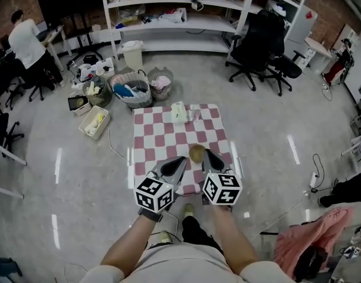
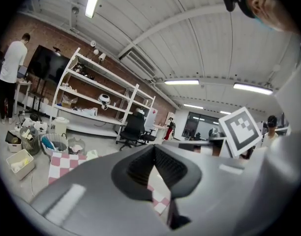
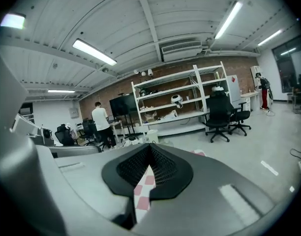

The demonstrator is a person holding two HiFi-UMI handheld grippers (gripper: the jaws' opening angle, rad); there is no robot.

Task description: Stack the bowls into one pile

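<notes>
The left gripper [image 2: 154, 149] has its jaw tips touching above the checked cloth [image 2: 61, 164]; shelves [image 2: 99, 98] stand beyond the cloth.

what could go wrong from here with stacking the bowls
Both jaws look closed, so the left hand-held gripper and right hand-held gripper could knock the brown bowl rather than grasp it. The bowl sits toward the near edge of the checkered table, so a nudge might push it off.
</notes>
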